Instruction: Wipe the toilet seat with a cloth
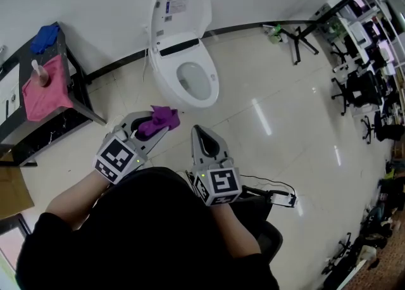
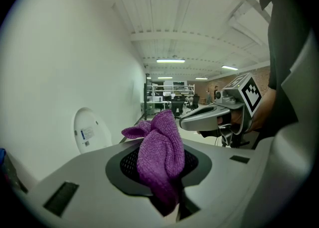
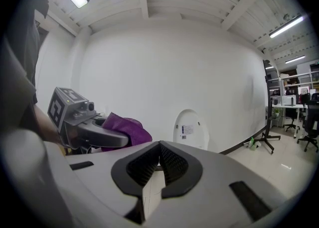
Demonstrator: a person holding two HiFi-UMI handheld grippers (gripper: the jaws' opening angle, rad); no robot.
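A white toilet (image 1: 185,61) stands against the wall with its lid (image 1: 180,7) raised and its seat (image 1: 212,91) down. My left gripper (image 1: 155,123) is shut on a purple cloth (image 1: 159,119), held in the air just short of the bowl's front. The cloth (image 2: 160,158) bunches up between the jaws in the left gripper view. My right gripper (image 1: 199,134) is beside it, shut with nothing in it; its black pads (image 3: 160,161) meet at the tips. The lid (image 3: 188,128) shows far ahead of it.
A dark side table (image 1: 38,102) at the left carries a pink cloth (image 1: 45,88), a blue cloth (image 1: 44,37) and a bottle (image 1: 40,73). A cardboard box (image 1: 12,187) sits at the lower left. Office chairs (image 1: 357,92) and stands crowd the right edge. A cabled white device (image 1: 281,199) lies on the glossy tiles.
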